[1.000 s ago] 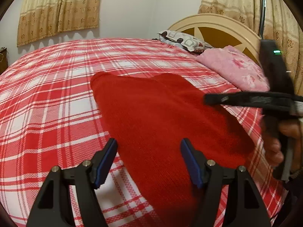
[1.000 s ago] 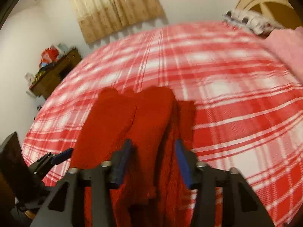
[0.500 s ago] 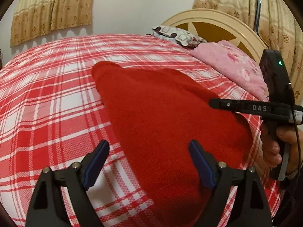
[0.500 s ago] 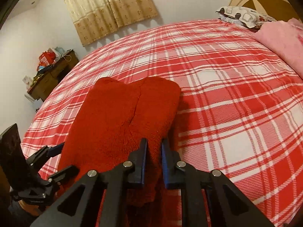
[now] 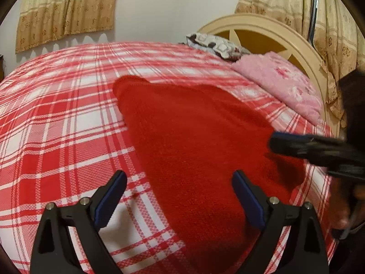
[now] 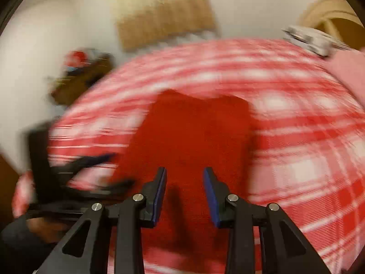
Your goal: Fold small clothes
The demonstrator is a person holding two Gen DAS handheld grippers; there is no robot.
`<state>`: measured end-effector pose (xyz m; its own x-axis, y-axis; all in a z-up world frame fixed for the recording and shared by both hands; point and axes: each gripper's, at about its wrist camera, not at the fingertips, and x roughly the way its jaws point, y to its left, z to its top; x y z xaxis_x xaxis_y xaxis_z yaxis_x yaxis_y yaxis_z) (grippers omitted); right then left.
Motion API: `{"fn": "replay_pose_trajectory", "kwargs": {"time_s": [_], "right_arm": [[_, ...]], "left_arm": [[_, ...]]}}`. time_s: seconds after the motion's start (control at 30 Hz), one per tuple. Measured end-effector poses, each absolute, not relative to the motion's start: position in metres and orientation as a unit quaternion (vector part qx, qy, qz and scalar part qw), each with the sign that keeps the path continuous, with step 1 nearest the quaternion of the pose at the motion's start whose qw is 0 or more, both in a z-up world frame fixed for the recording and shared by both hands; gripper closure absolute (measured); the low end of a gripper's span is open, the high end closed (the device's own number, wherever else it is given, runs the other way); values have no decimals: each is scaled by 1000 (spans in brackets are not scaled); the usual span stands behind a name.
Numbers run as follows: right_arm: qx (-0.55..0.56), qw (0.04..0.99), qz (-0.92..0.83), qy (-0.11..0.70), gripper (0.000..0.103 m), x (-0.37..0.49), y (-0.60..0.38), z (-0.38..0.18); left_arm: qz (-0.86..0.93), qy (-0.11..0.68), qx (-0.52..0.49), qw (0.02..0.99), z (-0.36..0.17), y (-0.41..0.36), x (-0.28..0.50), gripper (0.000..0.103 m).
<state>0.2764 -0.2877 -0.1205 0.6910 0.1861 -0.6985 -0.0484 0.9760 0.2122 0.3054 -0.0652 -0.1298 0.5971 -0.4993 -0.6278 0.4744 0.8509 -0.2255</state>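
The red garment [image 5: 196,141] lies flat on the bed [image 5: 57,125], directly ahead of and partly between the fingers of the left gripper [image 5: 179,196], and ahead of the right gripper [image 6: 184,191]. It appears as a narrow, elongated shape with a seam down its length in the right wrist view, which suggests at least one lengthwise fold is in place; this is a judgement, as that view is blurred. A crosswise fold appears outstanding. Left fingers stand wide apart, holding nothing. Right fingers are moderately parted, empty, over the near end of the cloth. A pink pillow [image 5: 280,86] lies well beyond.
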Motion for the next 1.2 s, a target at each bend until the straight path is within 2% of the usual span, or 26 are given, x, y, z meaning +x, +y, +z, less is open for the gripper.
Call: {"fn": "replay_pose_trajectory", "kwargs": {"time_s": [0.07,0.43,0.63,1.2], "right_arm": [[128,906,77,397,69,278,-304,-131],[37,923,73,376,68,291,-275,-102],[71,903,66,418,68,322,-295,-129],[80,917,89,380,68,299,-307,-138]], "left_arm": [[-272,345,-28,898,-127,-60,303,0],[-247,375,-2,894,-136,-69,310,0],[-247,380,-6,891,-137,-69,311,0],[-246,389,-1,888,-138,-73,310,0]]}}
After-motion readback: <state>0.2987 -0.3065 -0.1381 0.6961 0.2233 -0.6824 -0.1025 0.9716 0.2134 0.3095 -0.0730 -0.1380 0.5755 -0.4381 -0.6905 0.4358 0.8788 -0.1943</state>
